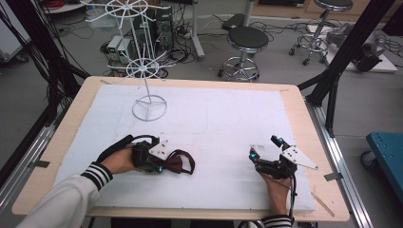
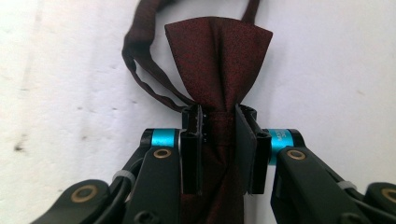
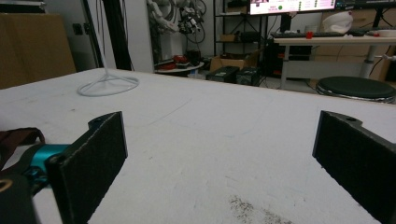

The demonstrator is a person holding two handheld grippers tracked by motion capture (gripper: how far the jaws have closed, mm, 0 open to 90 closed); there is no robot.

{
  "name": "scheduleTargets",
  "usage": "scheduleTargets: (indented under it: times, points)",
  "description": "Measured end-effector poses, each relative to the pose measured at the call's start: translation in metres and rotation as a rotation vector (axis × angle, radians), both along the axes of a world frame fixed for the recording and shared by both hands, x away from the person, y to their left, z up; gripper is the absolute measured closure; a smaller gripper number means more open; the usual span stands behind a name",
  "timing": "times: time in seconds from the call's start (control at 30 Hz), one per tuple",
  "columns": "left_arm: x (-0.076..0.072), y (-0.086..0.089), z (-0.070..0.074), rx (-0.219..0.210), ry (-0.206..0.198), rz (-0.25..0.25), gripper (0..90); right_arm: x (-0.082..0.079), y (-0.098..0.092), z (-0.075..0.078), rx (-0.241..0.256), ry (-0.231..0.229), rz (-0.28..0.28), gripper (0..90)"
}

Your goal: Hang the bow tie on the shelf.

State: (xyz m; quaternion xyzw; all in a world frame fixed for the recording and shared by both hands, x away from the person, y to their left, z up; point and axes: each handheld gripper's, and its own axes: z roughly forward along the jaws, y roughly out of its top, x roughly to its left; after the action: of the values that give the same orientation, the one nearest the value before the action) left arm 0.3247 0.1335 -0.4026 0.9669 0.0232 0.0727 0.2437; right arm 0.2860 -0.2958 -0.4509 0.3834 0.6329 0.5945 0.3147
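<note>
high view: i am holding the left gripper (image 1: 159, 162) low on the white mat (image 1: 228, 118), beside the wire rack (image 1: 148, 97).
left gripper view: its jaws are pinching the maroon bow tie (image 2: 219, 60) at its knot.
right gripper view: i am resting the right gripper (image 3: 219, 158) with jaws spread, grasping nothing.

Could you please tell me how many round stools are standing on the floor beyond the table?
2: one black stool just past the table's far edge, another stool farther back at the right, cut by the frame. Others may be hidden.

grey floor, black stools (image 1: 247, 40), tangled cables (image 1: 183, 28).
</note>
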Motion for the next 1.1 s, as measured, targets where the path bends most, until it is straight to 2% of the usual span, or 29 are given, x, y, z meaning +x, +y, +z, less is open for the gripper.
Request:
scheduleTargets:
  times: [0.1, 0.2, 0.4, 0.47, 0.5, 0.53, 0.83, 0.9, 0.93, 0.97, 1.1]
  points:
    - [0.0, 0.006, 0.001, -0.054, 0.007, 0.034, 73.3, 0.0, 0.0, 0.0, 0.001, 0.003, -0.001, 2.4]
    - [0.0, 0.011, 0.003, -0.084, -0.002, 0.052, 73.3, 0.0, 0.0, 0.0, 0.001, 0.003, -0.002, 2.4]
    - [0.0, 0.022, 0.014, -0.181, -0.028, 0.095, 73.2, 0.0, 0.001, 0.0, 0.001, 0.002, -0.003, 2.4]
    - [0.0, 0.026, 0.018, -0.209, -0.052, 0.103, 73.2, 0.0, 0.001, 0.0, -0.001, 0.001, -0.003, 2.4]
    - [0.0, 0.03, 0.022, -0.246, -0.072, 0.122, 73.3, 0.0, 0.001, 0.0, -0.001, 0.001, -0.003, 2.4]
    - [0.0, 0.03, 0.022, -0.246, -0.072, 0.122, 73.3, 0.0, 0.001, 0.0, -0.001, 0.001, -0.003, 2.4]
    - [0.0, 0.05, 0.039, -0.38, -0.128, 0.189, 73.2, 0.0, 0.001, 0.0, -0.002, 0.001, -0.003, 2.4]
    - [0.0, 0.054, 0.042, -0.412, -0.143, 0.208, 73.3, 0.0, 0.001, 0.0, -0.002, 0.001, -0.003, 2.4]
    - [-0.001, 0.058, 0.046, -0.449, -0.154, 0.223, 73.3, 0.0, 0.001, 0.0, -0.002, 0.001, -0.003, 2.4]
    - [-0.001, 0.058, 0.046, -0.449, -0.154, 0.223, 73.3, 0.0, 0.001, 0.0, -0.001, 0.002, -0.003, 2.4]
    - [-0.002, 0.065, 0.053, -0.499, -0.188, 0.257, 73.3, 0.0, 0.001, 0.0, -0.003, -0.002, -0.005, 2.4]
